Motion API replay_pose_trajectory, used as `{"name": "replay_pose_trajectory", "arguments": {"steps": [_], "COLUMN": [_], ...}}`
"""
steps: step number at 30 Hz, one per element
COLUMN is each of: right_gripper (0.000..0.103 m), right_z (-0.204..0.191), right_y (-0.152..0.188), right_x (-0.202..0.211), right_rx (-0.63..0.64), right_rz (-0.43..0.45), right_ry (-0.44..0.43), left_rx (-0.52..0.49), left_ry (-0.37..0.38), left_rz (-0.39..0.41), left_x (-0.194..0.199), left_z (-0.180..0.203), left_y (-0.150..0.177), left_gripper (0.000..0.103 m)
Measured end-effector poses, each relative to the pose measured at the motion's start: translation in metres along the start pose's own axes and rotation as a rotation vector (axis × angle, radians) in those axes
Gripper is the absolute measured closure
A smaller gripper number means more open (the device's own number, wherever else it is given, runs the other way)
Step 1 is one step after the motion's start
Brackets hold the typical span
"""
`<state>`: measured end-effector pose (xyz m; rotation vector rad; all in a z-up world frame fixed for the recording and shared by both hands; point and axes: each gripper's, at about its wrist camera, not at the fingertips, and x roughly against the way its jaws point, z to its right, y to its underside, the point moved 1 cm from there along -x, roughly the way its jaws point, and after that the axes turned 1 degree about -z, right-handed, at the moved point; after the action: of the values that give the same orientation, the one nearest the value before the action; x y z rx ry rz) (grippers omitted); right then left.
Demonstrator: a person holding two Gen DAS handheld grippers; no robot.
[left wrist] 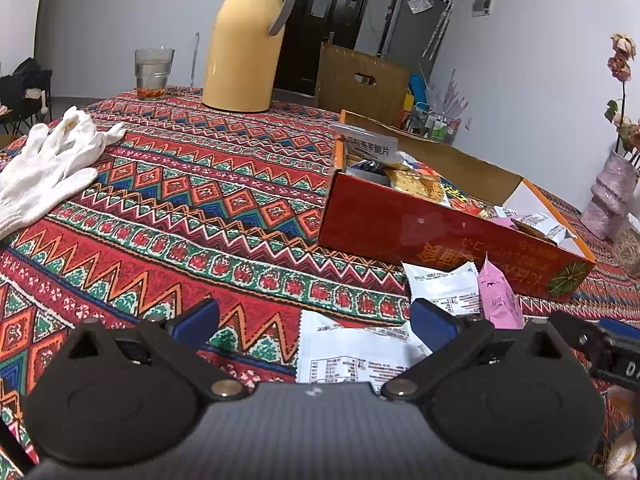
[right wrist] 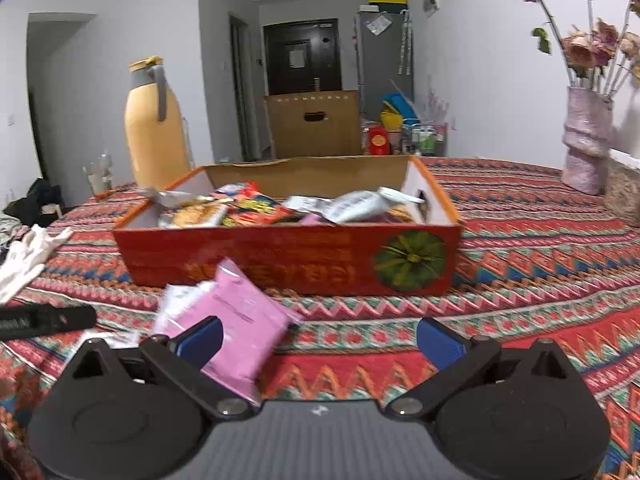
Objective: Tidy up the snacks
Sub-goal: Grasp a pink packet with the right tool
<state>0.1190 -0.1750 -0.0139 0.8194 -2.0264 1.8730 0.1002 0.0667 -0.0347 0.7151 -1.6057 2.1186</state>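
Note:
A red cardboard box (left wrist: 440,236) (right wrist: 288,260) full of snack packets stands on the patterned tablecloth. In front of it lie a pink packet (right wrist: 240,328) (left wrist: 498,296) and white packets (left wrist: 444,288) (left wrist: 352,352). My left gripper (left wrist: 314,326) is open, low over the cloth, with a white packet lying between its fingertips. My right gripper (right wrist: 318,338) is open too; the pink packet lies by its left finger (right wrist: 200,338), not clamped. The right gripper's tip (left wrist: 608,348) shows at the right edge of the left wrist view.
A yellow thermos jug (left wrist: 244,40) (right wrist: 154,132) and a glass (left wrist: 154,72) stand at the far side. White gloves (left wrist: 44,168) (right wrist: 28,252) lie at the left. A pink vase (right wrist: 586,140) (left wrist: 612,192) with dried flowers stands at the right.

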Motion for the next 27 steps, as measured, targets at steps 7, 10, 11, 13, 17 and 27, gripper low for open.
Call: {"name": "replay_pose_trajectory", "arguments": {"steps": [7, 10, 11, 13, 17, 27], "right_gripper": [0.0, 0.004, 0.006, 0.009, 0.038, 0.042], "right_z": [-0.02, -0.02, -0.018, -0.017, -0.017, -0.013], "right_y": [-0.015, -0.013, -0.013, -0.01, -0.006, -0.001], "right_x": [-0.033, -0.045, -0.048, -0.052, -0.058, -0.039], "right_rx": [-0.051, -0.092, -0.102, -0.118, -0.122, -0.086], "right_rz": [-0.075, -0.119, -0.13, -0.146, -0.192, -0.154], "right_ry": [-0.052, -0.052, -0.057, -0.07, -0.092, -0.087], "left_rx": [0.06, 0.08, 0.083, 0.088, 0.095, 0.093], "left_ry": [-0.028, -0.023, -0.02, -0.015, -0.01, -0.024], "left_rz": [-0.019, -0.028, -0.032, -0.039, -0.043, -0.065], "left_x": [-0.004, -0.005, -0.006, -0.007, -0.008, -0.01], "left_z": [-0.01, -0.014, -0.014, -0.015, -0.016, -0.015], "left_y": [-0.002, -0.003, -0.003, -0.003, -0.003, -0.003], "left_gripper": [0.0, 0.0, 0.0, 0.0, 0.0, 0.0]}}
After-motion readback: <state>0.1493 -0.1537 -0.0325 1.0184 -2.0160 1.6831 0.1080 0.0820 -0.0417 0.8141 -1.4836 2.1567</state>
